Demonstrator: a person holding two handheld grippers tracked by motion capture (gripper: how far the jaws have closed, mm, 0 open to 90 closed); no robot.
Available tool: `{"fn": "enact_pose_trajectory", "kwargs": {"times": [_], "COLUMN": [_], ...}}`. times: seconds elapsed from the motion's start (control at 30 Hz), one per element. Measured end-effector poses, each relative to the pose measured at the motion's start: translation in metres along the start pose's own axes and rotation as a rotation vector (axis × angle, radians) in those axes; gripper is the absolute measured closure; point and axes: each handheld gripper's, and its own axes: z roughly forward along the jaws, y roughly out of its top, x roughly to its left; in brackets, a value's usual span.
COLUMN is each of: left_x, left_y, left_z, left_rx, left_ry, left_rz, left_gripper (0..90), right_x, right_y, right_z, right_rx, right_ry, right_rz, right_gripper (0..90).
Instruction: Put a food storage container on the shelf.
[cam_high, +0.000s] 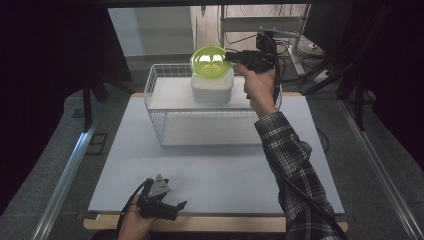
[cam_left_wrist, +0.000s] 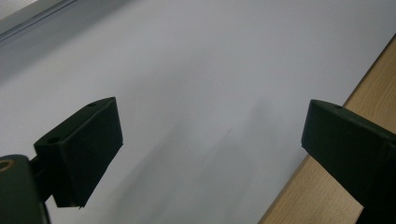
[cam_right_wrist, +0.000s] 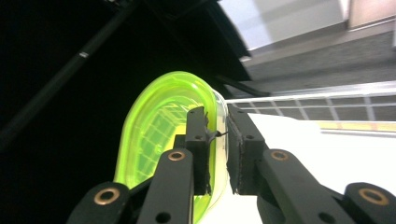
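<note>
Nearest the high camera, at the table's front edge, the left gripper (cam_high: 172, 206) rests low in the person's left hand (cam_high: 134, 222), its jaws spread wide and holding nothing. Its grey three-cornered plate sits on top and its cable loops back beside the hand. In the left gripper view the two black jaws stand far apart over the white mat (cam_left_wrist: 196, 84), with bare mat between them and the wooden table edge (cam_left_wrist: 327, 186) running just under the right-hand jaw.

Ahead of that gripper and well apart from it, a white wire basket (cam_high: 160, 87) stands on the mat toward the far side of the table. Inside it sits a white tub (cam_high: 212, 89), near the basket's back wall.

Further right, the right gripper (cam_high: 231, 56) is held up at the far side by the person's right hand (cam_high: 260, 87), the forearm in a checked sleeve (cam_high: 290, 160). Its jaws are clenched on the rim of a bright green see-through bowl (cam_high: 210, 61), which is tipped up on edge directly above the tub; whether bowl and tub touch cannot be told. In the right gripper view the rim of the bowl (cam_right_wrist: 159, 135) passes between the two closed jaws, with the bowl's body bulging off to that gripper's left and the basket's wire rim (cam_right_wrist: 327, 95) beyond to its right
</note>
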Motion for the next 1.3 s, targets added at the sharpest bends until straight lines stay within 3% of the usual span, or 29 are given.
{"fn": "enact_pose_trajectory", "kwargs": {"times": [0.13, 0.33, 0.47, 0.6, 0.8, 1.0, 1.3], "left_x": [0.0, 0.0, 0.0, 0.0, 0.0, 0.0, 0.004], "left_y": [0.0, 0.0, 0.0, 0.0, 0.0, 0.0, 0.0], "left_z": [0.001, 0.001, 0.002, 0.002, 0.001, 0.001, -0.004], "left_rx": [0.004, 0.006, 0.008, 0.007, 0.007, 0.005, -0.063], "left_ry": [-0.001, -0.002, -0.004, -0.003, -0.004, -0.006, -0.056], "left_rz": [0.003, 0.003, 0.002, 0.002, 0.0, -0.002, -0.051], "left_gripper": [5.2, 5.2, 5.2, 5.2, 5.2, 5.1, 3.5], "right_x": [0.003, 0.002, -0.001, 0.0, 0.002, 0.0, -0.001], "right_y": [0.003, 0.004, 0.003, 0.003, 0.004, 0.001, -0.012], "right_z": [0.003, 0.007, 0.009, 0.008, 0.005, 0.001, -0.008], "right_rx": [0.01, 0.018, 0.016, 0.011, -0.001, 0.011, 0.021], "right_ry": [-0.071, -0.107, -0.105, -0.096, -0.077, -0.018, 0.036], "right_rz": [-0.041, -0.064, -0.057, -0.057, -0.082, -0.121, -0.202], "right_gripper": [75.9, 71.7, 70.7, 66.6, 49.5, 30.9, 16.9]}}
